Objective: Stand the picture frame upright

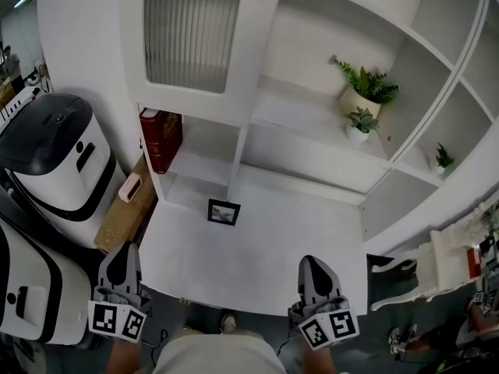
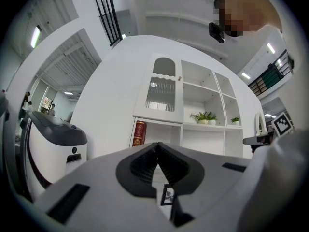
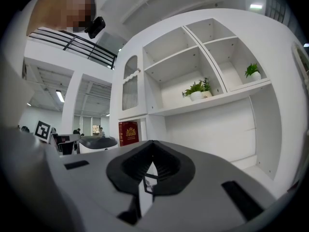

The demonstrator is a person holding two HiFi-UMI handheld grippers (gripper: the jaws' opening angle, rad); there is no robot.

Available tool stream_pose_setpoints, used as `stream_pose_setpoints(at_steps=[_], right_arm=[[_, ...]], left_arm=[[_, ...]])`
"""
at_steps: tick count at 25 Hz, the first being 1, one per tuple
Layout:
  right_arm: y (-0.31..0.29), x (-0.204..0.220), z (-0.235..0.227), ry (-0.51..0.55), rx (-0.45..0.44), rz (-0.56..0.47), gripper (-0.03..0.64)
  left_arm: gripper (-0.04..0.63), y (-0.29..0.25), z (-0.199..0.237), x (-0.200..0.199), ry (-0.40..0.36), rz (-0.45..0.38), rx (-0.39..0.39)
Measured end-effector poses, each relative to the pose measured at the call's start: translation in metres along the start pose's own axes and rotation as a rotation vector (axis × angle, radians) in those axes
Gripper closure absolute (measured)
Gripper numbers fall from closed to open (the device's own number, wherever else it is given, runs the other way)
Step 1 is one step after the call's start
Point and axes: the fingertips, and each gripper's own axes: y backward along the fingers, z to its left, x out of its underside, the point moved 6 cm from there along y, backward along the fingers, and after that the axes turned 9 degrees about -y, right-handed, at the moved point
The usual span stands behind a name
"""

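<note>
Left tool (image 1: pixel 119 265) and right tool (image 1: pixel 313 274) are held at the near edge of the white surface (image 1: pixel 265 263), well apart from each other. The jaws of both are seen fully closed in their own views, and nothing is gripped. Only the forearms behind them are seen, cut off by the bottom edge of the head view.

The small black rectangular picture frame (image 1: pixel 224 212) sits on the surface near the foot of the white shelf unit (image 1: pixel 257 76), between the two tools and well ahead of them, touched by neither. Whether it stands or leans cannot be told from the steep head view. In both gripper views it is only glimpsed through the slot below the closed jaws, partly covered by tool body. Its picture is too small to be made out.

The dark red hardcover book (image 1: pixel 161 139) stands in the lower left compartment, its top hidden by the cupboard with the ribbed glass door (image 1: pixel 191 29). Two green plants in white pots (image 1: pixel 362 96) are seen on a middle shelf, a third (image 1: pixel 443 159) further right. A white-and-black rounded machine (image 1: pixel 58 154) is cut off at left.
</note>
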Motion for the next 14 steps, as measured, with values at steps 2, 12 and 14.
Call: stream_pose_setpoints(at_steps=[2,12,14], right_arm=[[0.0002,0.0012,0.0016,-0.002,-0.003,0.002,0.607],[0.0019,0.0054,0.0079,-0.001,-0.002,0.007,0.607],[0.0016,0.0059,0.0102,-0.001,-0.004,0.007,0.607]], left_arm=[[0.578,0.0007,0.0,0.0004,0.001,0.002,0.002],[0.578,0.0046,0.0029,0.0033,0.006,0.009,0.013],[0.578,0.0057,0.0043,0.0033,0.006,0.007,0.013]])
